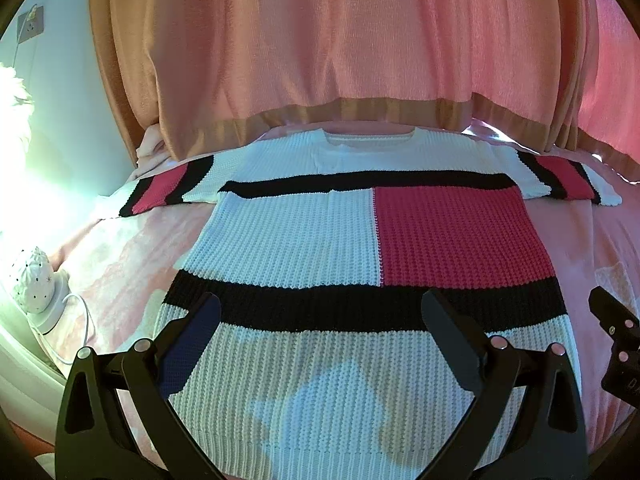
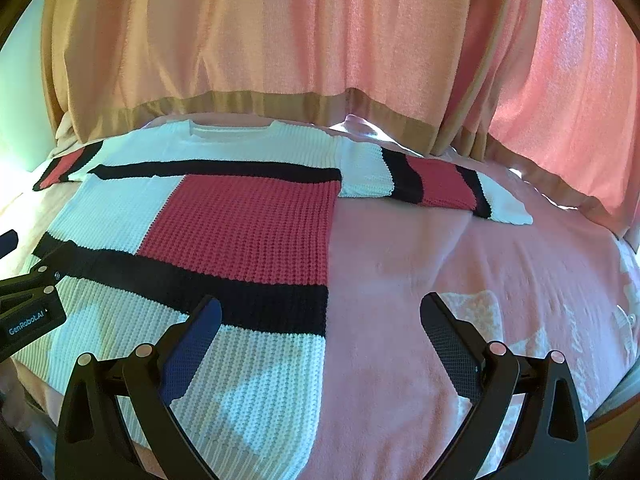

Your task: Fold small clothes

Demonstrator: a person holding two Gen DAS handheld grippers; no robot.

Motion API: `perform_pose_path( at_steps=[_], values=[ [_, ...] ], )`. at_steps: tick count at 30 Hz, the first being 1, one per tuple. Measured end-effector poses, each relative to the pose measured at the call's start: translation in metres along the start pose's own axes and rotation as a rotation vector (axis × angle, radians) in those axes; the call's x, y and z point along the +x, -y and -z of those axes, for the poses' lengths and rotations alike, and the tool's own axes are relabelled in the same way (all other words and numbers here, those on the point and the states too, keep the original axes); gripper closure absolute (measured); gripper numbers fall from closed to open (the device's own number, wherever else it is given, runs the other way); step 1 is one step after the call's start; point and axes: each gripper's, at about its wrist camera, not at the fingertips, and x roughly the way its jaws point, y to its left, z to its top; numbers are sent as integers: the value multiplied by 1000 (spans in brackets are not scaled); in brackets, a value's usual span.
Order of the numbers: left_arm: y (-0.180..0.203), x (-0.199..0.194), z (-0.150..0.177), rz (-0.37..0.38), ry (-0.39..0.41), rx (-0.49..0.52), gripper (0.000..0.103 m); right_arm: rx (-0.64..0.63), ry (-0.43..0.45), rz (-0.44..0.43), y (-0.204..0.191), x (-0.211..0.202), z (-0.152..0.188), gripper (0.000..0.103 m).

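Observation:
A knitted sweater (image 1: 320, 240) with white, red and black blocks lies flat on the pink bedspread, neck toward the curtain, both sleeves spread sideways. It also shows in the right wrist view (image 2: 224, 224). My left gripper (image 1: 320, 312) is open and empty, hovering over the sweater's lower black band and white hem. My right gripper (image 2: 320, 316) is open and empty, above the sweater's right edge near the hem. The right gripper shows at the left wrist view's right edge (image 1: 616, 344); the left gripper shows at the right wrist view's left edge (image 2: 28, 300).
The pink bedspread (image 2: 460, 248) spreads to the right of the sweater. Peach curtains (image 1: 340, 40) hang behind the bed. A white lamp (image 1: 36, 284) with a cord stands at the left, beside a bright window glare.

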Motion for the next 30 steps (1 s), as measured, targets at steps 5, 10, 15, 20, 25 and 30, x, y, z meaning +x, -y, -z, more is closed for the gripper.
perform_pose_path(
  at_steps=[5,10,15,20,25,30],
  values=[
    [0,0,1,0,1,1,5,0,0,0,0,0,0,5],
    [1,0,1,-1,3,1,5,2,-1,-3,1,0,-1,5],
    [2,0,1,-2,3,1,5,3,-2,-3,1,0,-1,5],
    [1,0,1,-3,3,0,5,3,-1,-6,2,0,-1,5],
    [0,0,2,-5,5,1,5,4,-2,-7,2,-1,-1,5],
    [-1,1,2,-6,6,2,5,4,-1,-7,0,-1,-2,5]
  ],
)
